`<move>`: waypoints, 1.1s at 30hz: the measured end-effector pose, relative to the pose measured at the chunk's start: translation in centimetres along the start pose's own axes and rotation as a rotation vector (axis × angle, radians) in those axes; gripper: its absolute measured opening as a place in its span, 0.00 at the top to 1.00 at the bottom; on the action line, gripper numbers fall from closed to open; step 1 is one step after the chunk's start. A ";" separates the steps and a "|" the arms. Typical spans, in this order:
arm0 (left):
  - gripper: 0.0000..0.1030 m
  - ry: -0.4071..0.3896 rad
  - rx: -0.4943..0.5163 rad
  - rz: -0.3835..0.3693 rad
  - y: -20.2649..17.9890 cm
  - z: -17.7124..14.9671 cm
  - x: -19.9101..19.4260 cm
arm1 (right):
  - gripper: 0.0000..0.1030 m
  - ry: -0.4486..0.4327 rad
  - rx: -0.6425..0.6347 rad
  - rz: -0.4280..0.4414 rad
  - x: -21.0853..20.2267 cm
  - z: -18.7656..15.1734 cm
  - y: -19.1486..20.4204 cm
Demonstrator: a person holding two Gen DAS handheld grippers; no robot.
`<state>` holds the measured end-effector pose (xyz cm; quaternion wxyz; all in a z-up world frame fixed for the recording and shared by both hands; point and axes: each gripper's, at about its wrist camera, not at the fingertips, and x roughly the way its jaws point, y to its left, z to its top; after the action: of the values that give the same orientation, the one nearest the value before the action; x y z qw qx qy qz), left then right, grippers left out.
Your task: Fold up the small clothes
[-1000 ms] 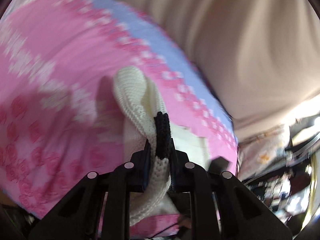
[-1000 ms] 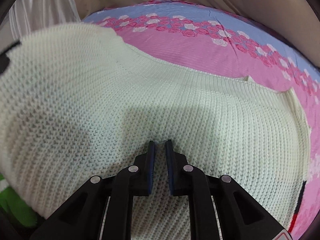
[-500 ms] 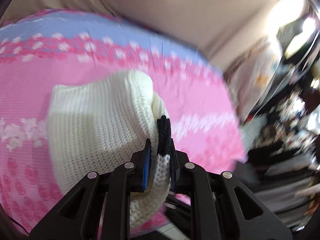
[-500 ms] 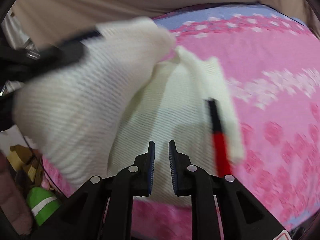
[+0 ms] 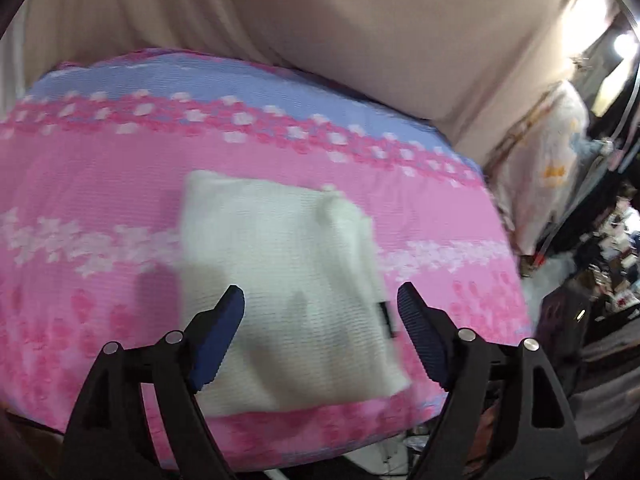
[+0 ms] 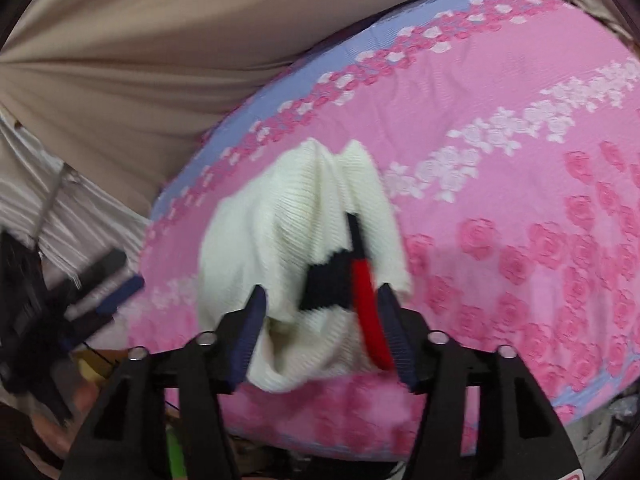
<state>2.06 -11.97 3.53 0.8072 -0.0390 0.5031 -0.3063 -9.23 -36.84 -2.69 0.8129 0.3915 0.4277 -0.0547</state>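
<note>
- Sweater (image 5: 288, 292), cream knit, lies folded on the pink bed (image 5: 80, 184).
- Left gripper (image 5: 320, 312) and right gripper (image 6: 320, 316): fingers wide, empty.
- Probably soft, light, floppy; grip doubled edges.

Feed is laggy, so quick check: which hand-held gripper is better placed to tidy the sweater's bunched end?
Right, probably. The right hand-held gripper is open with its fingers straddling the sweater at the bunched black and red trim. The left hand-held gripper is open over the flat part.
</note>
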 end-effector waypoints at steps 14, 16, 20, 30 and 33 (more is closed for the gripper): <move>0.26 0.011 -0.178 0.150 8.8 -3.7 -2.5 | 0.85 0.067 -0.179 0.087 4.0 1.7 8.7; 0.26 0.006 -0.186 0.158 9.2 -3.7 -2.9 | 0.85 -0.027 -0.280 0.123 0.4 2.1 11.1; 0.26 0.028 -0.189 0.144 9.5 -3.9 -2.2 | 0.83 0.028 -0.270 -0.101 3.3 1.7 6.0; 0.25 0.089 -0.125 0.159 7.7 -3.5 0.1 | 0.59 0.126 -0.206 -0.190 4.3 -1.5 2.7; 0.25 0.090 -0.074 0.171 6.3 -3.3 0.6 | 0.58 0.167 -0.163 -0.223 6.3 -2.3 1.0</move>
<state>2.32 -6.37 -0.92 0.8049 -0.0117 0.5513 -0.2190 -6.41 -33.05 -7.52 0.7925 0.2777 0.5376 -0.0769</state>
